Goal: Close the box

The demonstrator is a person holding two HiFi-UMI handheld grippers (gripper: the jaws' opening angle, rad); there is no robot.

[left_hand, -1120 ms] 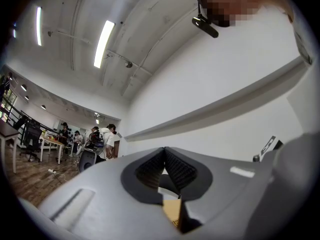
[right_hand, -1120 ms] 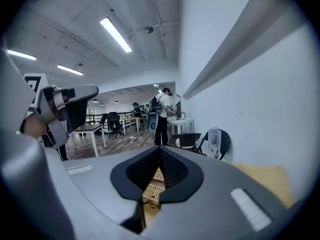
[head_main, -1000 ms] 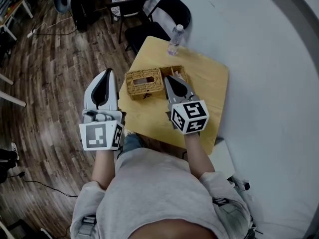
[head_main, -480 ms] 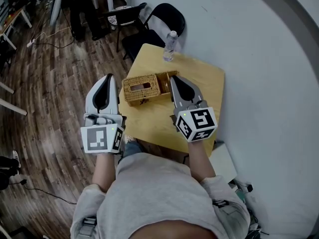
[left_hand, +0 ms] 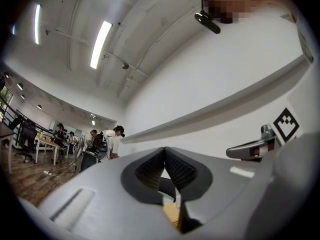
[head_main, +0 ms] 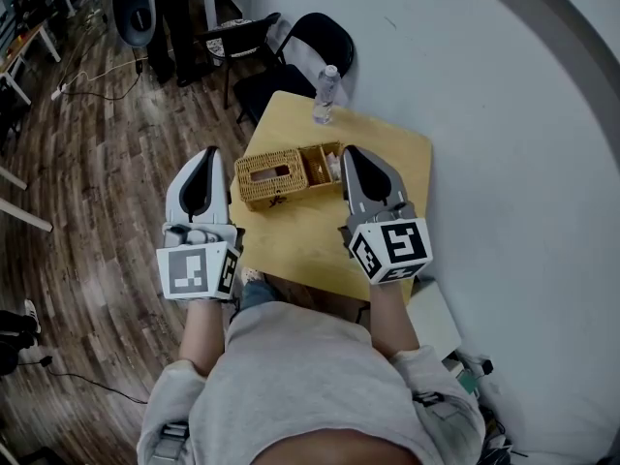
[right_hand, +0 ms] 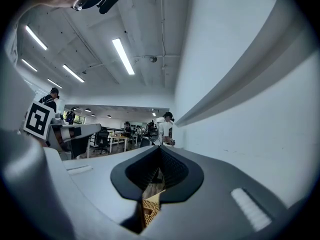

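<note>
Box (head_main: 274, 176): on surface (head_main: 291, 232), right end uncovered | left tool (head_main: 205, 158): jaws together, empty, held aside | right tool (head_main: 355, 155): jaws together, empty, beside uncovered end, likely to push.

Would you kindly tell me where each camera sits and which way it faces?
Head view: on the person's head, facing steeply down at the table and box; shows forearms, torso, left hand-held gripper and right hand-held gripper.
Left gripper view: on the left hand-held gripper, tilted up along its shut jaws toward wall and ceiling; the right one shows at right.
Right gripper view: on the right hand-held gripper, likewise tilted up, jaws shut; the left one shows at left.
Shared: both gripper views glimpse the box below.
</note>
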